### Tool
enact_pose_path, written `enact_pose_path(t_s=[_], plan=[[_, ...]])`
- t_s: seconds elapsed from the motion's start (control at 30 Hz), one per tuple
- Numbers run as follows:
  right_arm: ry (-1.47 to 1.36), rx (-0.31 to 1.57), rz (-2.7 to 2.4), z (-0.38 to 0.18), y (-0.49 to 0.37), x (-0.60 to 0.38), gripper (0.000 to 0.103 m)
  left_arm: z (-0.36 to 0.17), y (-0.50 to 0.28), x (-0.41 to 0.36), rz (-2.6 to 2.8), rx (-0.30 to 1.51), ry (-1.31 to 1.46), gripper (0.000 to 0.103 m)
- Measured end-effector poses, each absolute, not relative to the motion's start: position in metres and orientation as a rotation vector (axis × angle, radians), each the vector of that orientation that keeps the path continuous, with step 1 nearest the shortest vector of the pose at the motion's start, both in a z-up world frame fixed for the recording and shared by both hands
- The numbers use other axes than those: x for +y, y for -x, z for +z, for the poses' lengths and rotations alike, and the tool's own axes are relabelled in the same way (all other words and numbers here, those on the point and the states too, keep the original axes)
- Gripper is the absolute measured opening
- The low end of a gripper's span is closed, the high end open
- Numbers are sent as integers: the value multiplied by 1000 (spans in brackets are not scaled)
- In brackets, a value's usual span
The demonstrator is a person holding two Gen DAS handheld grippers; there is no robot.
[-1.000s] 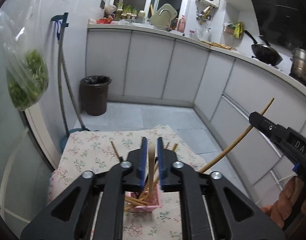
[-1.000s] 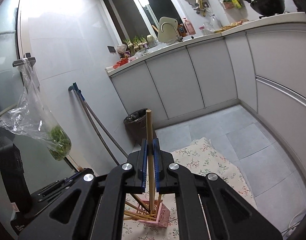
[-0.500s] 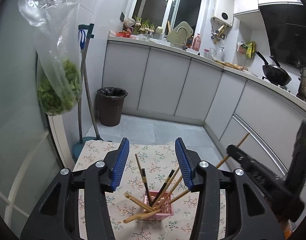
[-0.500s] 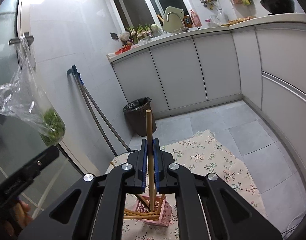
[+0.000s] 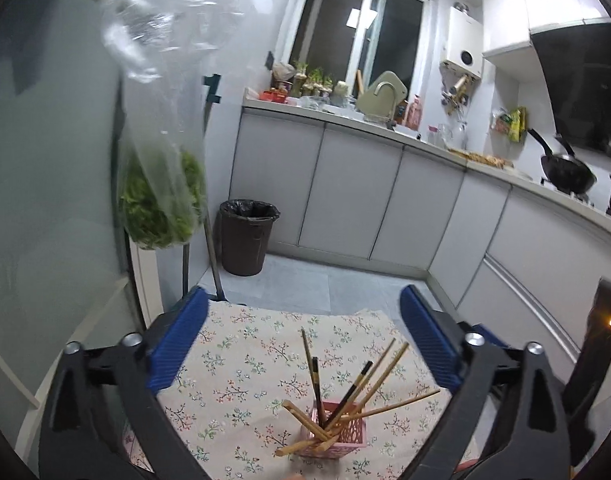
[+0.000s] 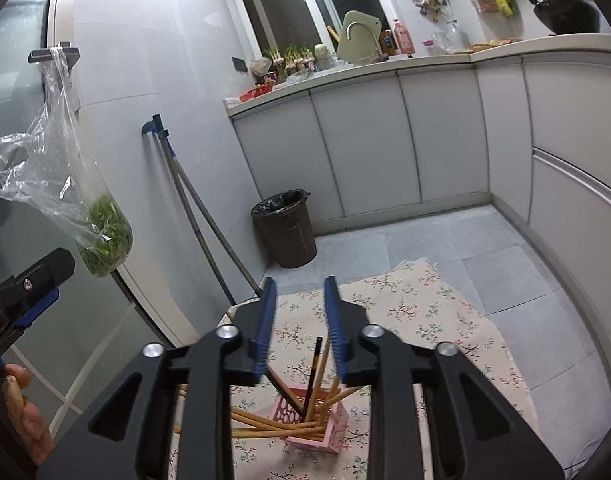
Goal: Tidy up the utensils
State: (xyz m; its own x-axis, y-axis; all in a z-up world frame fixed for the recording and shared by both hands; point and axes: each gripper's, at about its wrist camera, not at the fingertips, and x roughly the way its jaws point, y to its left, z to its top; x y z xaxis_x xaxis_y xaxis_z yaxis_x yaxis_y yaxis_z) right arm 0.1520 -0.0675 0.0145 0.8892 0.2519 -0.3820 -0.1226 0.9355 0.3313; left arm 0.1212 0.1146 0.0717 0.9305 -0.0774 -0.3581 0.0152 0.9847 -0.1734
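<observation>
One pink basket (image 5: 337,436) sits below the hand-held gripper. It holds roughly eight chopsticks (image 5: 379,376); two are dark.

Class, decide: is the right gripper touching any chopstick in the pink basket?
Apart. The right wrist view shows the right gripper opening, its jaws clear of the chopsticks in the pink basket.

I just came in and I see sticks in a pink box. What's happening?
A person with a gripper in each hand is tidying chopsticks into a pink basket on a flowery cloth. Both the left gripper and the right gripper are opening above the basket, with nothing between their pads. The chopsticks lean every which way, some poking over the rim.
</observation>
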Motion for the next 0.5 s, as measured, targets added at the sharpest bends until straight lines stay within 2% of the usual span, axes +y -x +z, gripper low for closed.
enact_pose_path(t_s=[0.13, 0.2, 0.3, 0.37, 0.5], plan=[[-284, 410, 127, 19, -138, -82, 52, 68, -120, 93, -23, 373, 130, 96], [-288, 396, 93, 21, -131, -92, 72, 68, -119, 86, -6, 365, 117, 96], [-279, 363, 40, 26, -120, -104, 88, 69, -114, 75, 7, 344, 102, 96], [-265, 345, 6, 28, -115, -110, 95, 68, -113, 68, 30, 351, 77, 96], [-224, 347, -38, 33, -107, -117, 96, 68, -110, 53, 82, 349, 29, 96]])
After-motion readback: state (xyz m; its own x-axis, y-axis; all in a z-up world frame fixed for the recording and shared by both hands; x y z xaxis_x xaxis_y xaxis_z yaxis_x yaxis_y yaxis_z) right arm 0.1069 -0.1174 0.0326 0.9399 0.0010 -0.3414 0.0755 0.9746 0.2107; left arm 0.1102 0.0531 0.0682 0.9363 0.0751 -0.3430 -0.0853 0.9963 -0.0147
